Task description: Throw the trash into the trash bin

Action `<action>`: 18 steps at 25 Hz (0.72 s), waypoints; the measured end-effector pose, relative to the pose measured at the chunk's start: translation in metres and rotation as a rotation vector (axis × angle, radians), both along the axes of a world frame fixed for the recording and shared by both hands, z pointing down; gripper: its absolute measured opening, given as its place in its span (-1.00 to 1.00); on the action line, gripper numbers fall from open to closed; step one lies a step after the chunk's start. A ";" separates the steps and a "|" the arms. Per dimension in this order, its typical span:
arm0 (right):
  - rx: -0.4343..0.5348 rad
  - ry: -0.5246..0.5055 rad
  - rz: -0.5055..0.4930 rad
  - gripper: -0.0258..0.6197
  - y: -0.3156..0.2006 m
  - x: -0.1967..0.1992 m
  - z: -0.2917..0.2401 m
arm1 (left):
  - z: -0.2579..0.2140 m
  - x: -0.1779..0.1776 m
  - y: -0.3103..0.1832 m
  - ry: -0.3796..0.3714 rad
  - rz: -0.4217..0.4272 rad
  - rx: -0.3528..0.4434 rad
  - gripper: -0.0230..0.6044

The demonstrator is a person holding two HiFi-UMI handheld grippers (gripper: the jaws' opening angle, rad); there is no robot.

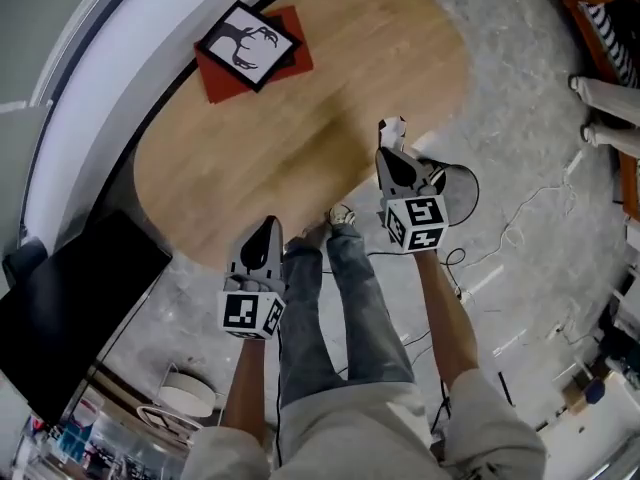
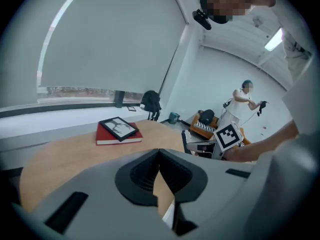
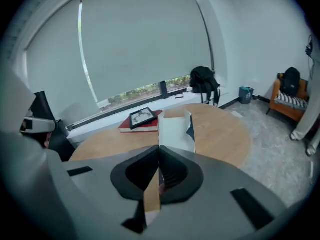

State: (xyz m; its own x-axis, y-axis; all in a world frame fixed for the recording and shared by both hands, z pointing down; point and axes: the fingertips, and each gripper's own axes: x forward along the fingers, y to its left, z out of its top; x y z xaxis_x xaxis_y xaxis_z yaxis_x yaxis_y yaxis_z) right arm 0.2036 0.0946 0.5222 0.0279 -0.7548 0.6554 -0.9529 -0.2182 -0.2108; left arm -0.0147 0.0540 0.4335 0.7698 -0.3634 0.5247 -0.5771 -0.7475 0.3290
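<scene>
My right gripper hangs over the near right edge of the oval wooden table, shut on a piece of white trash. In the right gripper view that trash is a torn white paper or carton with a dark blue inner side, standing up from the closed jaws of the right gripper. My left gripper is at the table's near edge, its jaws together and empty; the left gripper shows the same in its own view. A dark round bin-like thing stands on the floor just right of my right gripper.
A red book with a black-framed picture on top lies at the table's far left. A black panel stands at lower left, cables cross the floor, an orange chair is far right. Another person stands across the room.
</scene>
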 end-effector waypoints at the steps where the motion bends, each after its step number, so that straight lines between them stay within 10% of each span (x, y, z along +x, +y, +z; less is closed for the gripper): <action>1: -0.004 0.003 0.037 -0.82 0.014 0.014 0.001 | 0.001 0.014 0.006 0.002 0.032 -0.001 -0.87; 18: -0.154 0.007 0.541 -0.82 0.286 0.151 0.053 | 0.029 0.195 0.138 -0.010 0.540 -0.048 -0.87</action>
